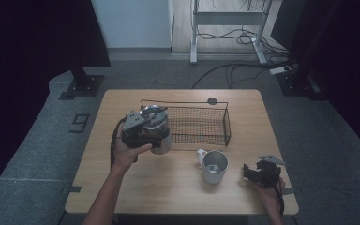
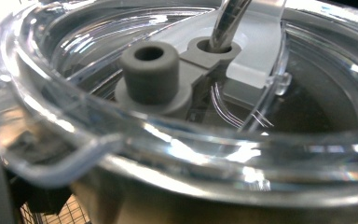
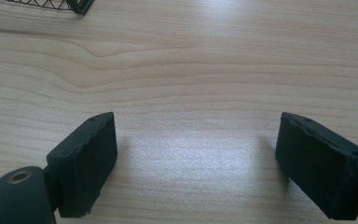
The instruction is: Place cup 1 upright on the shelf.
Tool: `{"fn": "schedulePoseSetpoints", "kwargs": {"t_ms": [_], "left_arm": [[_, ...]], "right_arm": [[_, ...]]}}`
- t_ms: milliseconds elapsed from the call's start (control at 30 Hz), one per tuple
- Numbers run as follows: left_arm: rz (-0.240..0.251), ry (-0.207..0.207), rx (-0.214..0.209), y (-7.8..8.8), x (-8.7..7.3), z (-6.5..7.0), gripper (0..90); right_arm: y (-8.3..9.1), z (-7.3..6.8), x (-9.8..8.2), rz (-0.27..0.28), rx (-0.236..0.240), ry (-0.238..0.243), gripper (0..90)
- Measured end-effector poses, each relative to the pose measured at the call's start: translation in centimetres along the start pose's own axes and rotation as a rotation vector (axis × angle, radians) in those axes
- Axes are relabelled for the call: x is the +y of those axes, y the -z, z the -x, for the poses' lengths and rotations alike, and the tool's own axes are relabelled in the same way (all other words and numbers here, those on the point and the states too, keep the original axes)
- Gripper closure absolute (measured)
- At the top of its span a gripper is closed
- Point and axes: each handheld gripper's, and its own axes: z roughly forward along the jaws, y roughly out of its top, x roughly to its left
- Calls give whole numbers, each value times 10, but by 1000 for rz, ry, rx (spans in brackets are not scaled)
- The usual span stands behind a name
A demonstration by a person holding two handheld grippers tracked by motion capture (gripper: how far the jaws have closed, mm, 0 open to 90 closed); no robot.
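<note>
A steel tumbler (image 1: 165,144) with a clear lid (image 2: 177,144), a grey stopper (image 2: 150,70) and a metal straw (image 2: 228,23) is held off the table at the left end of the wire basket (image 1: 228,125). My left gripper (image 1: 153,133) is shut on the tumbler from its left side, and the lid sits right in front of its camera. A steel mug (image 1: 214,167) with a white handle stands on the table in front of the basket. Near the table's front right, my right gripper (image 1: 249,174) (image 3: 196,158) rests low over bare wood, open, with nothing between its pads.
The wooden table (image 1: 168,190) has bare room at the front left and between the mug and the right gripper. A small dark disc (image 1: 212,101) lies behind the basket. The basket's corner (image 3: 77,5) shows at the top left of the right gripper view.
</note>
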Motion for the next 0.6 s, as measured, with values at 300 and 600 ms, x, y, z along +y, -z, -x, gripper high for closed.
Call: {"fn": "schedulePoseSetpoints", "kwargs": {"t_ms": [300, 600], "left_arm": [[-3, -7, 8, -6, 7, -2, 38], [0, 10, 4, -11, 9, -7, 38]], "right_arm": [[0, 0, 0, 0, 0, 0, 124], [0, 0, 0, 0, 0, 0, 124]]}}
